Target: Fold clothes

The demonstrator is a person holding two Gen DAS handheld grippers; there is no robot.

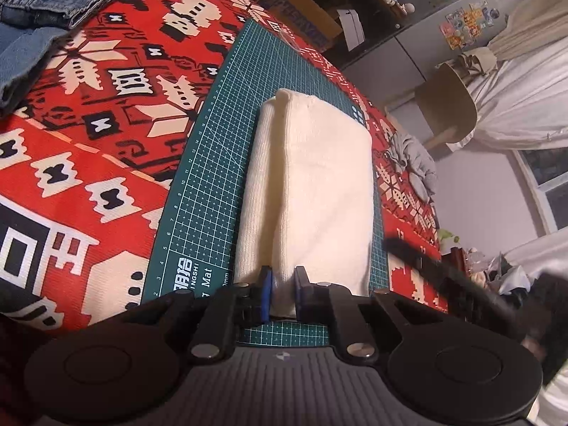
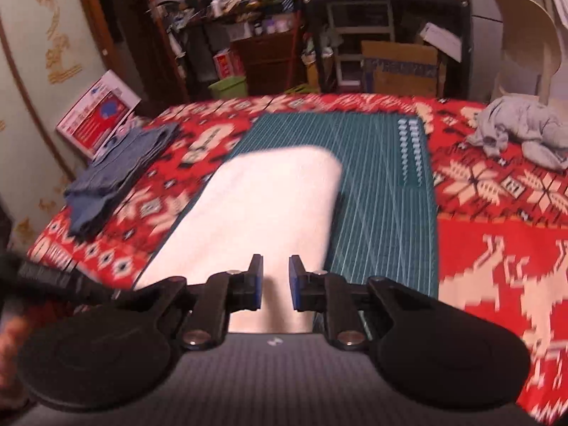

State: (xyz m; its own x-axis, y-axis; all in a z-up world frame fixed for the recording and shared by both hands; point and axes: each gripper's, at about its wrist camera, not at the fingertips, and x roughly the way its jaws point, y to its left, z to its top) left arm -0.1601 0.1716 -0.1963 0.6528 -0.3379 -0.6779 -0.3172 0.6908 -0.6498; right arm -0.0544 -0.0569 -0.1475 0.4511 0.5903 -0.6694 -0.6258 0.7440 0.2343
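Left wrist view: left gripper (image 1: 284, 293) clamped on near edge of folded cream knitted garment (image 1: 312, 184), lying lengthwise on green gridded cutting mat (image 1: 209, 163); mat strip bare along its left.

Right wrist view: right gripper (image 2: 276, 285) parted, holding nothing, above garment's near edge; bare mat to the right, crumpled grey cloth (image 2: 522, 131) near surface's far right corner.

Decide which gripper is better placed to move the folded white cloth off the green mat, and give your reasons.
Left. The left gripper has its jaws around the near edge of the cloth on the mat. The right gripper is open above it, holding nothing.
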